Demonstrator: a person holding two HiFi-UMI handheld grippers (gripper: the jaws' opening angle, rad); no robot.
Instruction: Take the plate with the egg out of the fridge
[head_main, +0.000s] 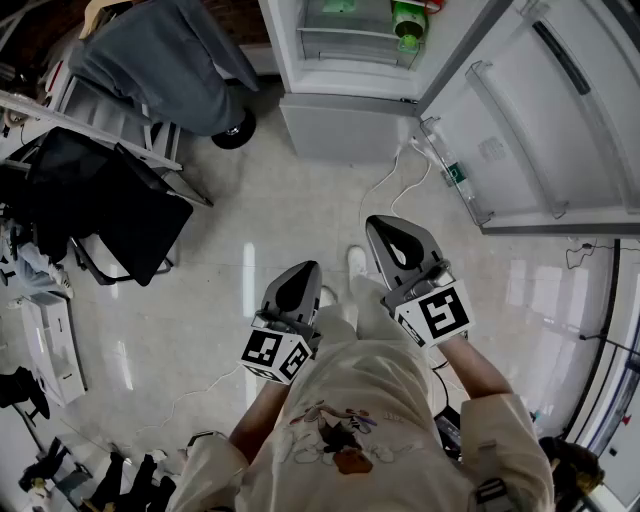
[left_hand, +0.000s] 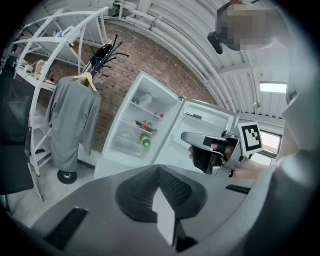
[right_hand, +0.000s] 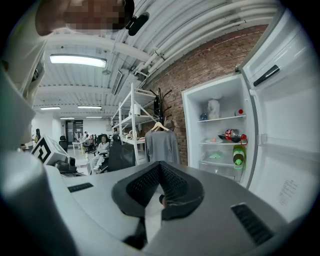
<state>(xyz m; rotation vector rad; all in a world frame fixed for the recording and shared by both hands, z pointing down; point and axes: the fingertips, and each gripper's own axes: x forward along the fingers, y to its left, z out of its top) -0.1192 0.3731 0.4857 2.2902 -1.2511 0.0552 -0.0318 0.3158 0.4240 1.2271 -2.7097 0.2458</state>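
The left hand-held gripper (head_main: 300, 275) and right hand-held gripper (head_main: 390, 232) are both closed on nothing and held at the person's waist, well short of the open fridge (head_main: 345, 125), the reach apparently not yet begun; the plate (right_hand: 214, 141), seemingly bearing the egg, sits on the fridge's middle shelf.

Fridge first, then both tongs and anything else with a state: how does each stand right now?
Fridge: door swung wide open.
Plate: on a middle fridge shelf, not yet taken.
Left tongs: shut, empty, short of the fridge.
Right tongs: shut, empty, short of the fridge.
Grey jacket: hanging on a hanger.
Ceiling light: on.
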